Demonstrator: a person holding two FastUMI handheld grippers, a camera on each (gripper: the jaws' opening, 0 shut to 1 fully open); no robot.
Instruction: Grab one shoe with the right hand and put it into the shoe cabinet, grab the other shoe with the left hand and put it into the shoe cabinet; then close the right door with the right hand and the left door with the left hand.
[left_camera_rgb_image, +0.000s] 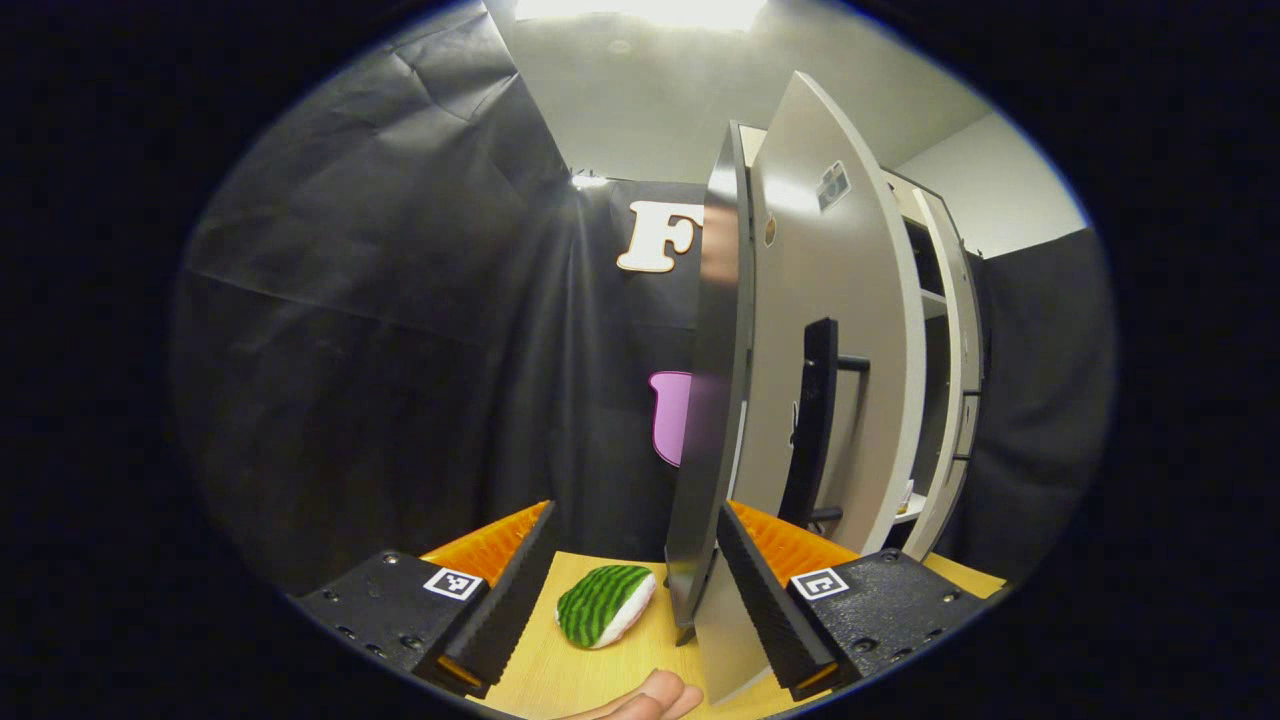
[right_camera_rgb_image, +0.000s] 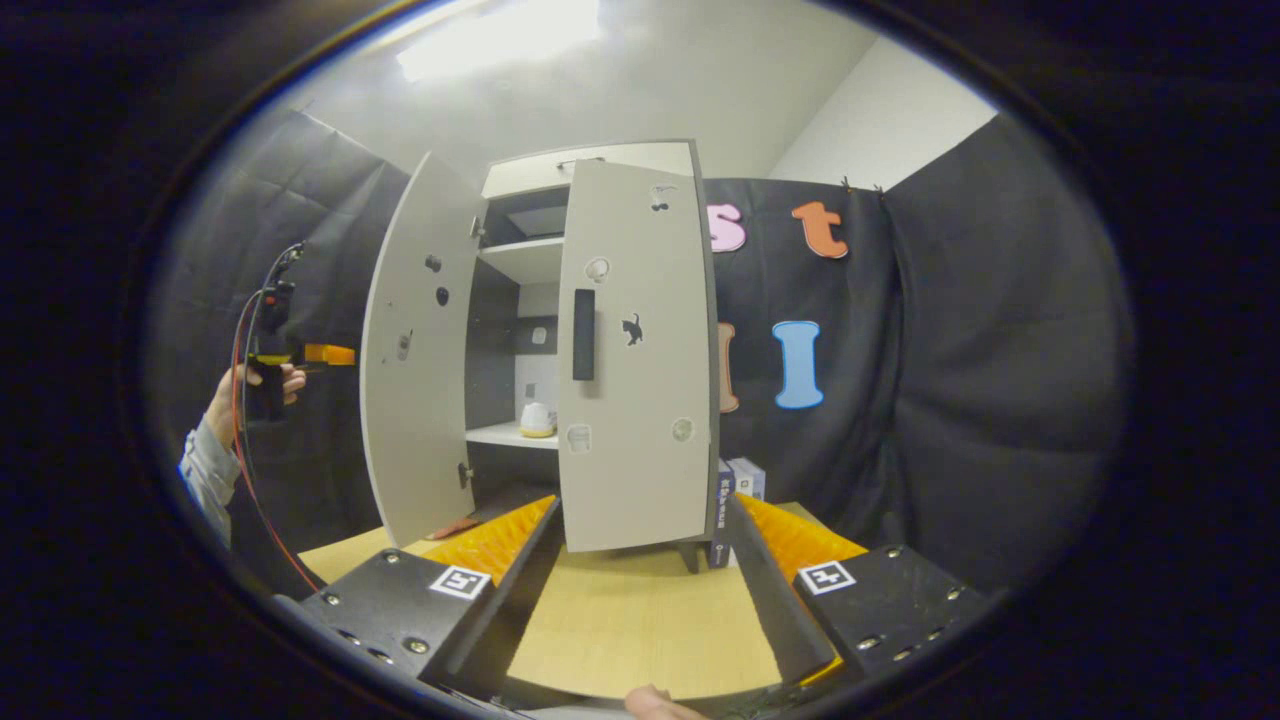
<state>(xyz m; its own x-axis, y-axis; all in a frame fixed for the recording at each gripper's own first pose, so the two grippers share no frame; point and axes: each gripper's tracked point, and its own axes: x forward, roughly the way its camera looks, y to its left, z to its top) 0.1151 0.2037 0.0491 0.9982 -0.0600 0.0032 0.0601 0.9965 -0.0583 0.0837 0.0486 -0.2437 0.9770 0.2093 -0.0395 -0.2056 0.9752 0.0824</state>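
Observation:
The grey shoe cabinet (right_camera_rgb_image: 520, 170) stands on a wooden table (right_camera_rgb_image: 640, 630). Its left door (right_camera_rgb_image: 415, 350) is swung wide open. Its right door (right_camera_rgb_image: 635, 360), with a black handle (right_camera_rgb_image: 583, 335), is nearly shut. A small white and yellow item (right_camera_rgb_image: 537, 420), perhaps a shoe, sits on the middle shelf. My right gripper (right_camera_rgb_image: 645, 505) is open and empty in front of the right door. My left gripper (left_camera_rgb_image: 635, 520) is open, with the left door's edge (left_camera_rgb_image: 710, 400) close to its right finger (left_camera_rgb_image: 770, 600). In the right gripper view the left gripper (right_camera_rgb_image: 315, 354) is outside the open left door.
A green striped soft thing (left_camera_rgb_image: 605, 605) lies on the table (left_camera_rgb_image: 560, 670) left of the cabinet. A small blue and white box (right_camera_rgb_image: 740, 480) stands to the cabinet's right. A reddish thing (right_camera_rgb_image: 455, 527) lies at the cabinet's foot. Black cloth walls surround the table.

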